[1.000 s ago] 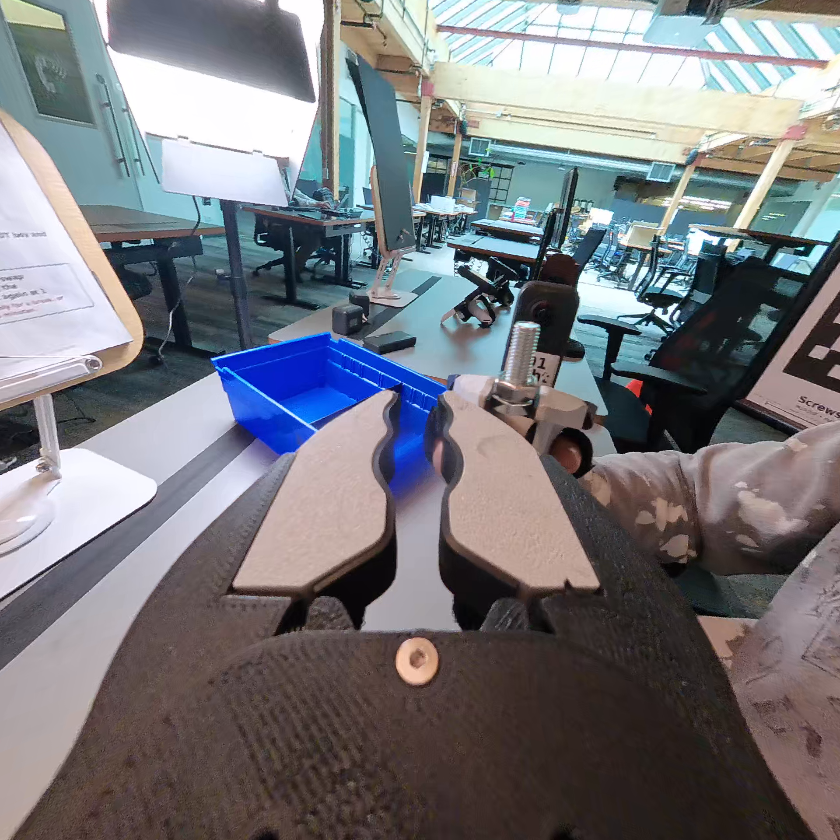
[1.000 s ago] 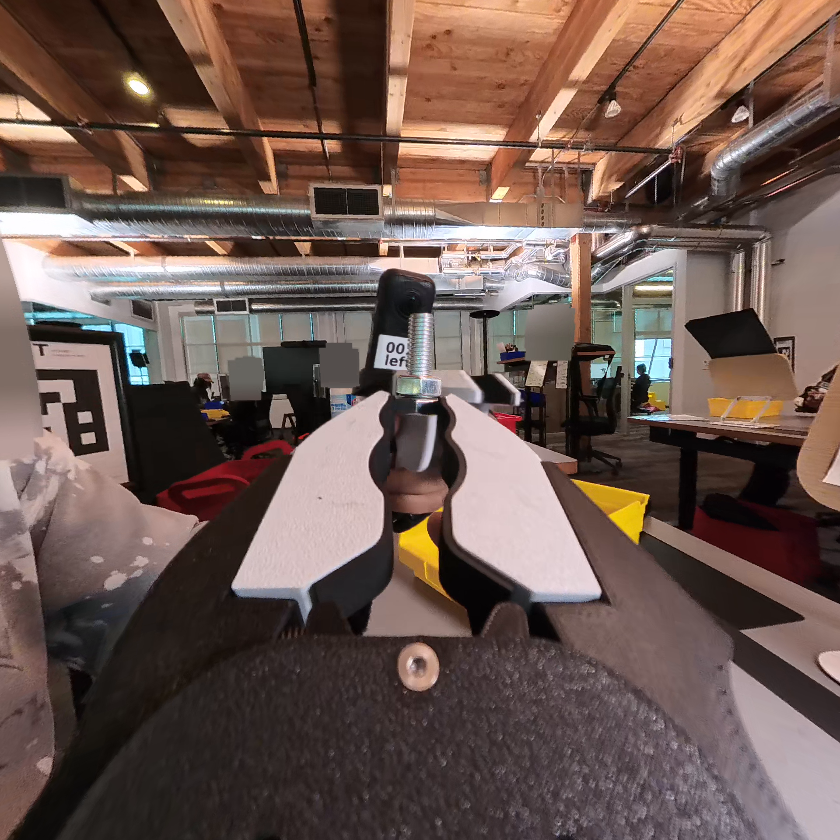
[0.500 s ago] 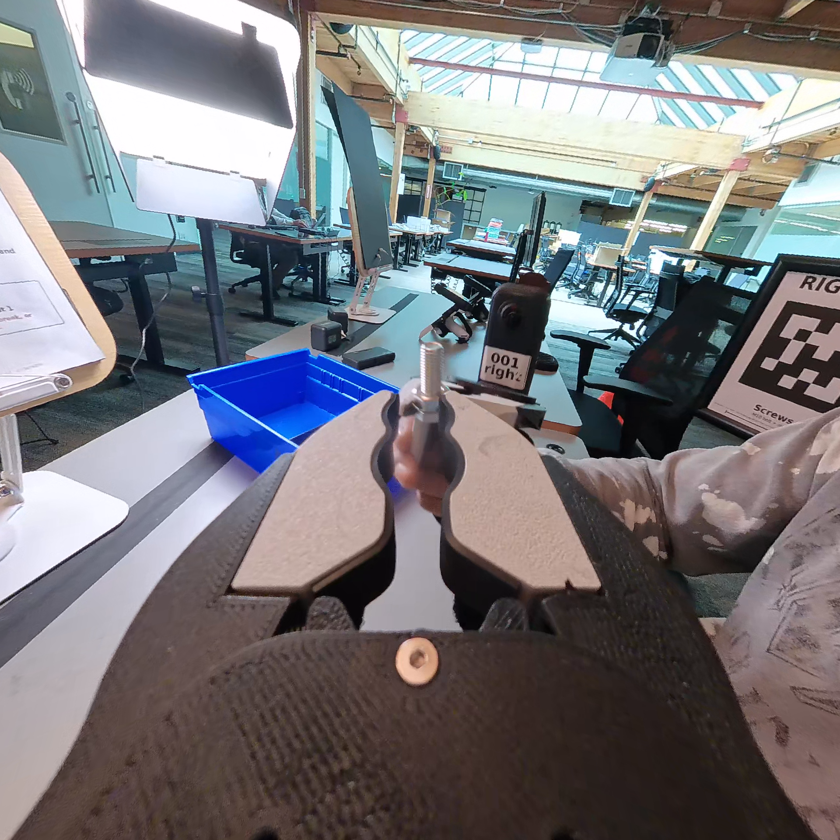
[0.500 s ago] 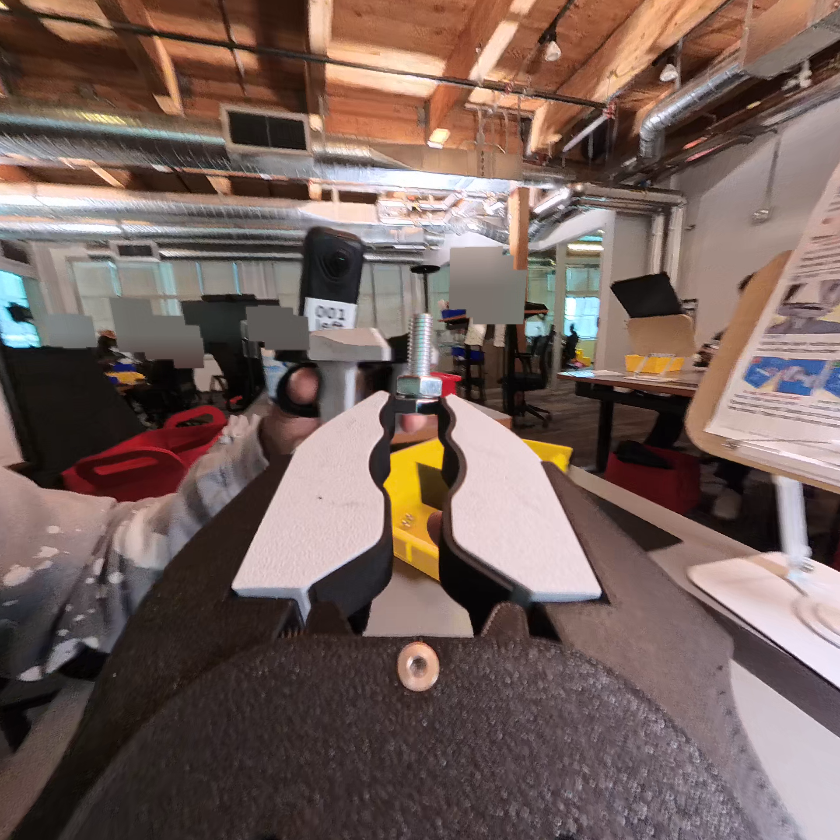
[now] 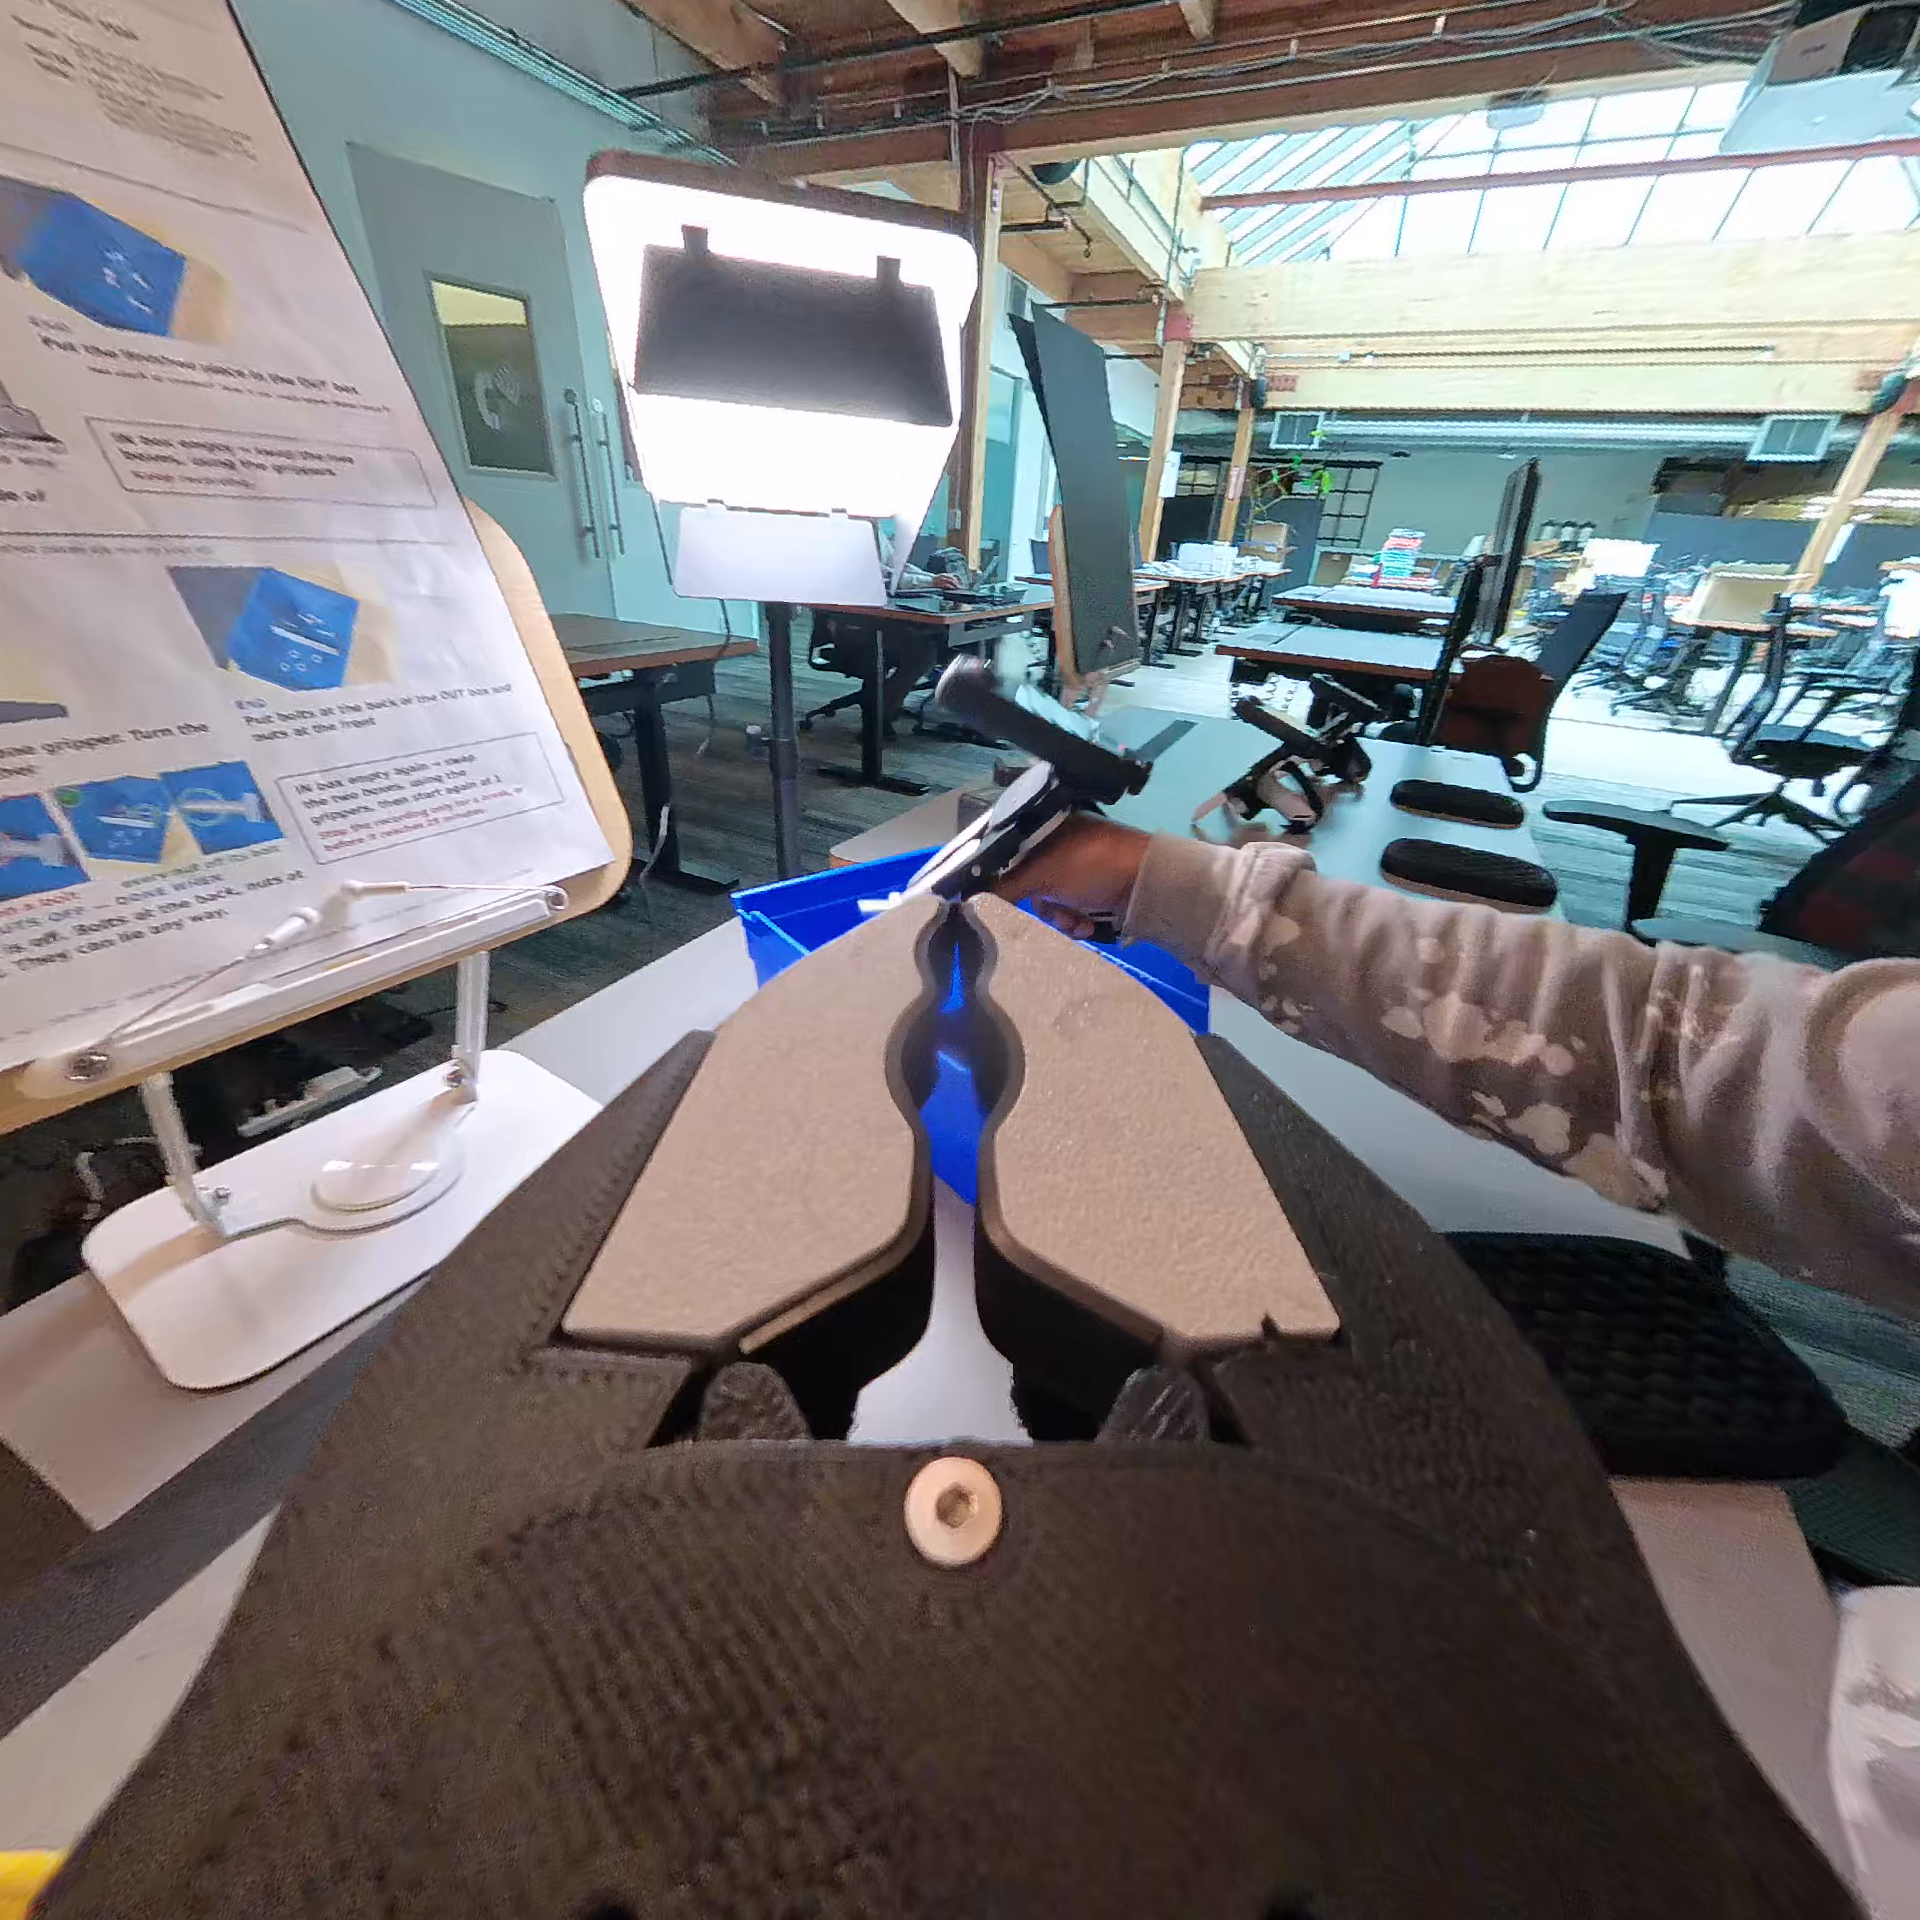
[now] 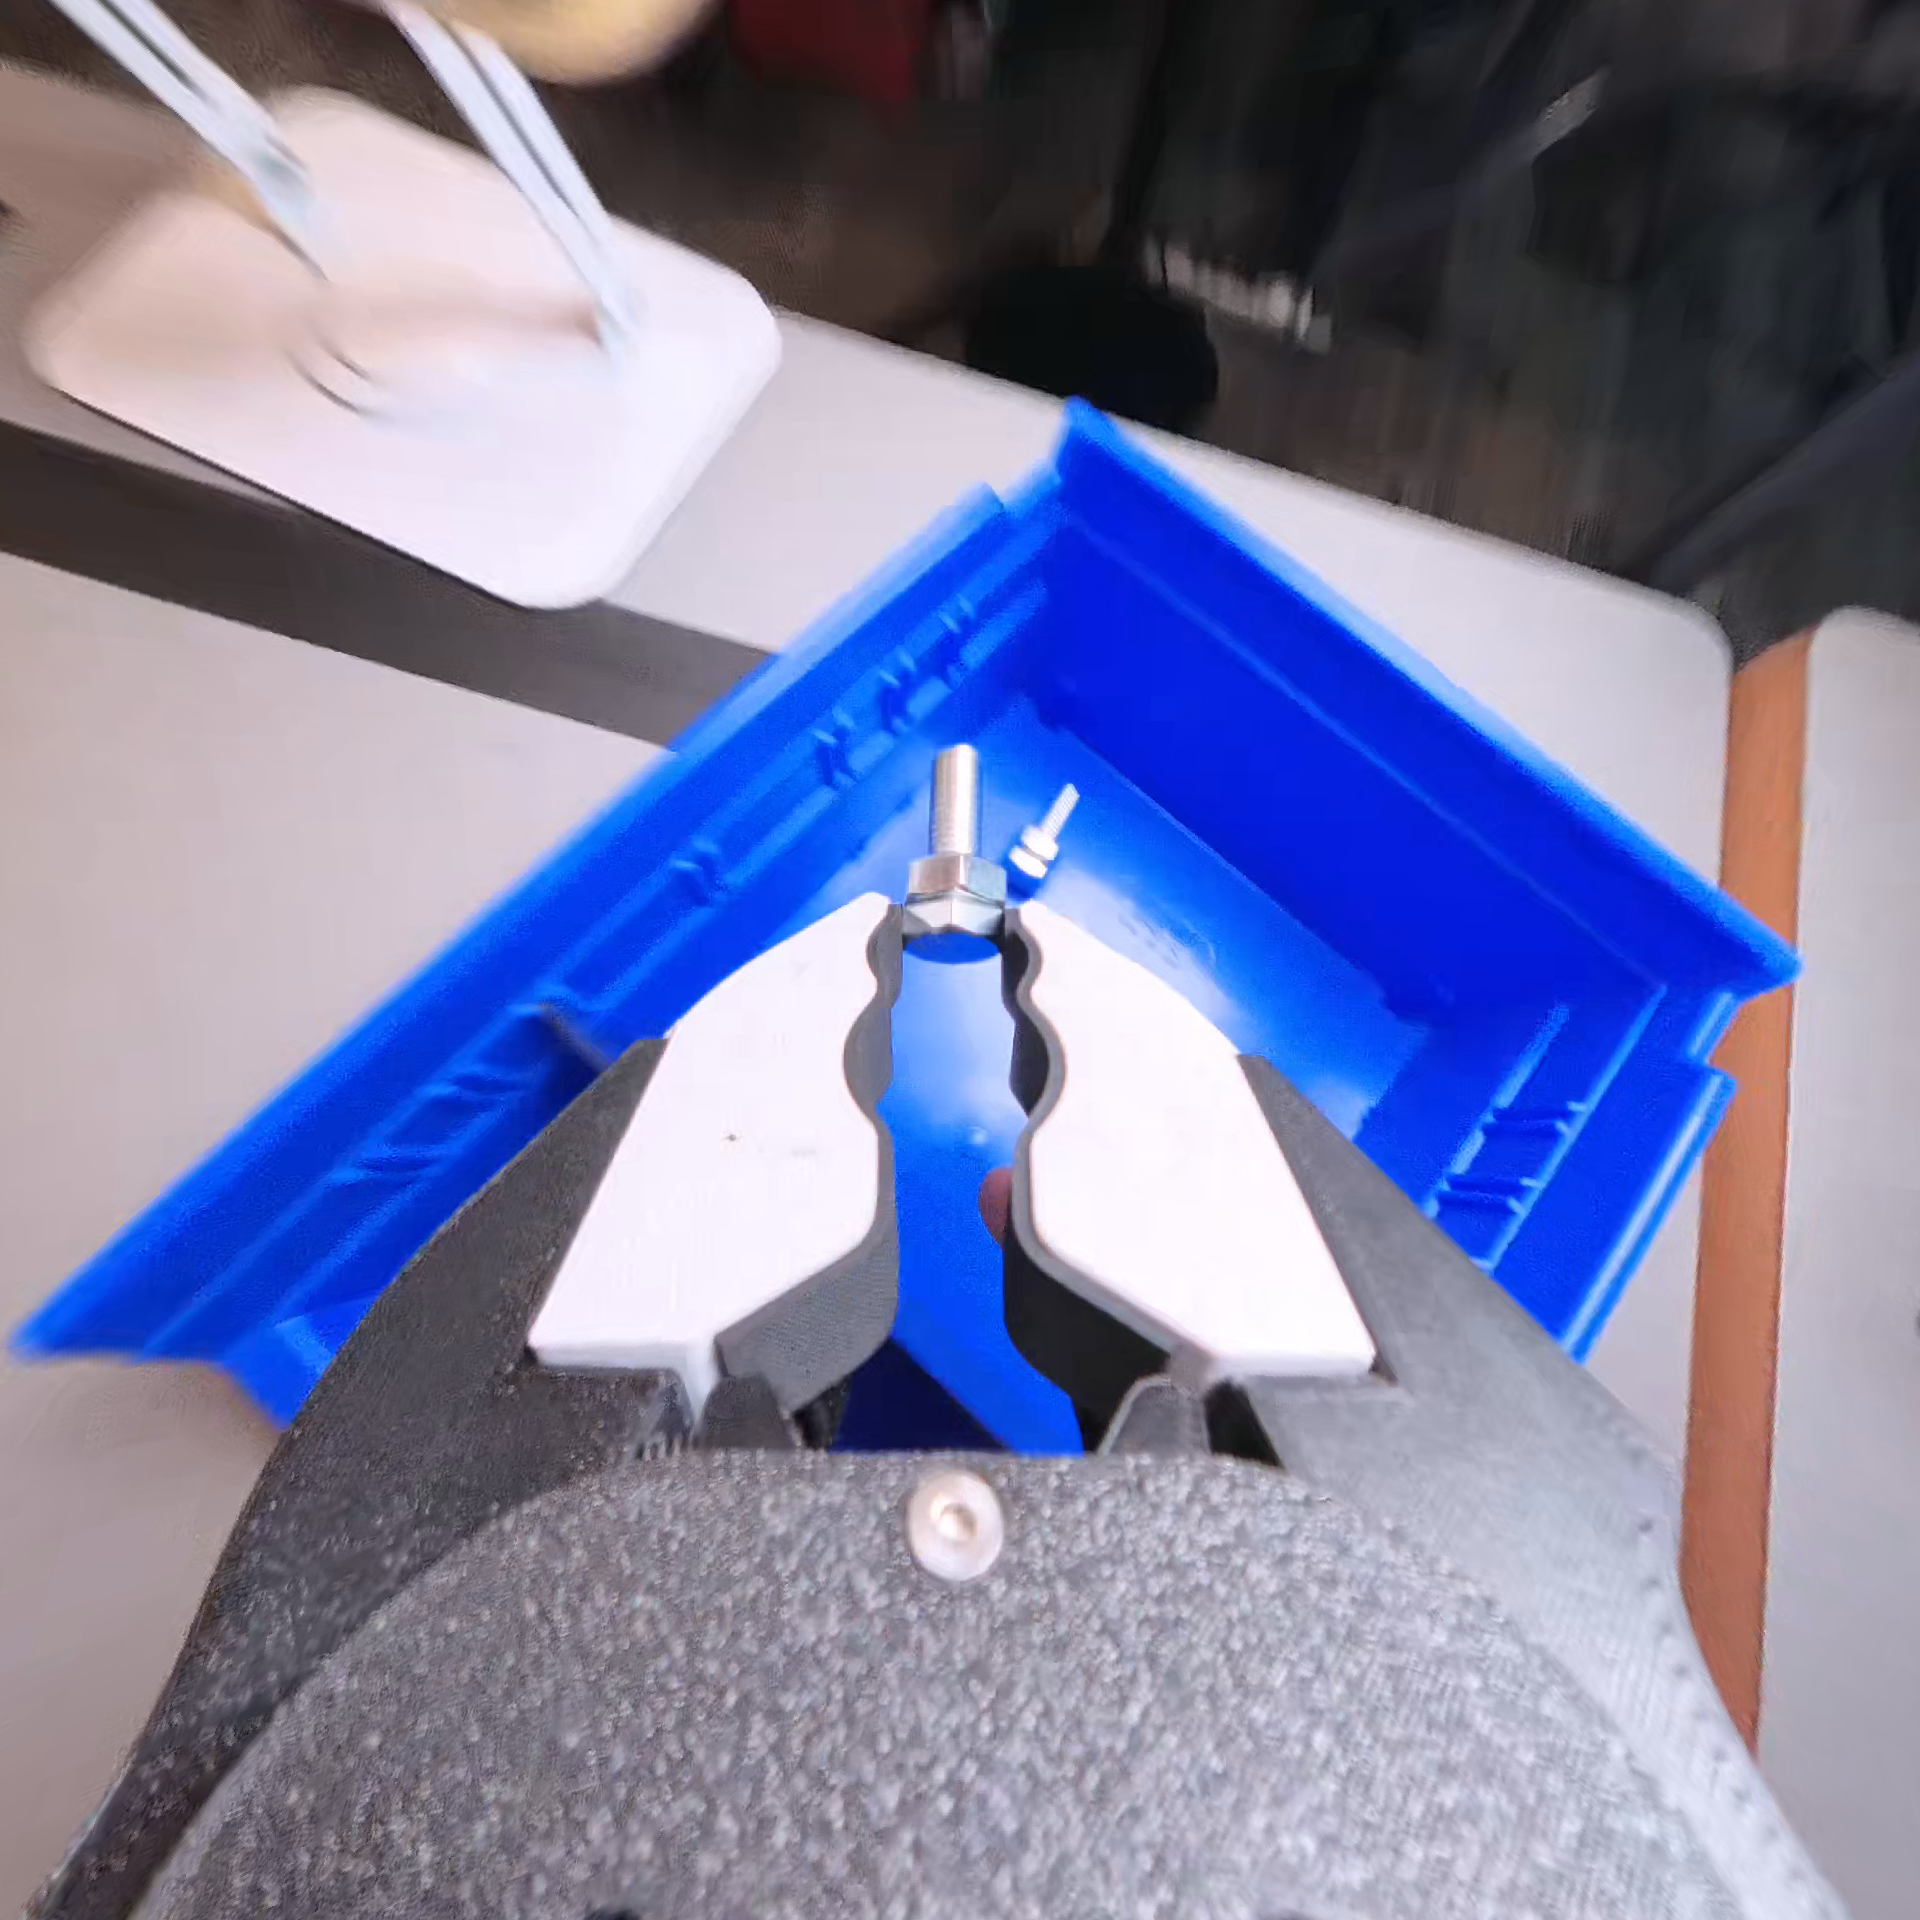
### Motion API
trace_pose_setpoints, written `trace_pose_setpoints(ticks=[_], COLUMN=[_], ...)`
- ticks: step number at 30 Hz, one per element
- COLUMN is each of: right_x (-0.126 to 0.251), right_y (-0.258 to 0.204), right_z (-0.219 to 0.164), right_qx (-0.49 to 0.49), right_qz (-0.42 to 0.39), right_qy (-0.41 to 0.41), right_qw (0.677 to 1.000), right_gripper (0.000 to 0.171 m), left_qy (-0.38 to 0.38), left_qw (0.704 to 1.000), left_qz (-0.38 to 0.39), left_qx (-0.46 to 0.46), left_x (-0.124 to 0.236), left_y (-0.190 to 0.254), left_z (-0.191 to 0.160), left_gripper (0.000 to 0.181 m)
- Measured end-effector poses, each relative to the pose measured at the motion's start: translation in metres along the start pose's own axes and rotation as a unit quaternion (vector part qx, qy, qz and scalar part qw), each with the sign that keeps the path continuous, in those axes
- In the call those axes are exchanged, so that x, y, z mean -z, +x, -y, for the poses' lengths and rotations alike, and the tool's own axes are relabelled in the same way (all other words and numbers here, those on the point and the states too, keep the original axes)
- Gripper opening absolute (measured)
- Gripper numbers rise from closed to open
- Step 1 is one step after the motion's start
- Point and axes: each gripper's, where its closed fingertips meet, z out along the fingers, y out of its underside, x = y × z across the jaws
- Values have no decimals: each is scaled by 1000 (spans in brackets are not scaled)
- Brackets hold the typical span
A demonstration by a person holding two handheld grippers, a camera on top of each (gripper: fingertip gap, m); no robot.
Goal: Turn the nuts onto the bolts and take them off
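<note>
My right gripper (image 6: pixel 951 920) is shut on the head of a silver bolt (image 6: pixel 954 800) with a hex nut (image 6: pixel 951 878) threaded on it. It holds the bolt, tip pointing away, low inside the blue bin (image 6: pixel 1351 727). A smaller bolt with a nut (image 6: pixel 1039 840) lies on the bin floor just right of it. My left gripper (image 5: pixel 954 912) is shut and empty, in front of the blue bin (image 5: pixel 821 914). The left wrist view shows the right gripper (image 5: pixel 1039 790), in a hand, reaching over the bin from the right.
A clipboard stand with an instruction sheet (image 5: pixel 260 644) and its white base (image 5: pixel 291 1226) sit left of the bin; the base also shows in the right wrist view (image 6: pixel 416 343). A sleeved forearm (image 5: pixel 1507 1039) crosses on the right. Black pads (image 5: pixel 1465 873) and spare tools (image 5: pixel 1288 774) lie beyond. Left tips to right tips: about 40 centimeters.
My right gripper has swung with the bolt and nut from mid-air down into the blue bin. My left gripper has come off the bolt, closed, and pulled back to the left.
</note>
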Motion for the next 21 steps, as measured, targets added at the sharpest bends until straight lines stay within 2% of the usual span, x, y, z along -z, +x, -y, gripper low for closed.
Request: trace_pose_setpoints(ticks=[3, 6, 8, 11, 14, 17, 21], right_x=[-45, -73, -84, -92, -95, -90, -62], right_y=[33, 47, 51, 50, 47, 42, 23], right_z=[-30, -50, -61, -60, -70, -62, -20], right_qx=[-14, -33, -40, -54, -44, -26, -5], right_qz=[-37, -52, -55, -50, -40, -29, 8], right_qy=[-107, -167, -203, -206, -243, -229, -121], right_qw=[993, 984, 977, 976, 968, 973, 993], right_gripper=[18, 18, 18, 18, 18, 31, 36], left_qy=[2, 4, 5, 13, 18, 12, -5], left_qw=[999, 998, 997, 996, 997, 996, 991], left_qz=[28, 53, 65, 71, 69, 82, 119], left_qx=[-25, -41, -46, -43, -33, -45, -66], left_x=[9, 18, 23, 29, 33, 36, 42], left_y=[-8, -17, -24, -31, -34, -38, -49], left_z=[6, 12, 14, 19, 21, 21, 20], left_gripper=[0, 0, 0, 0, 0, 0, 0])
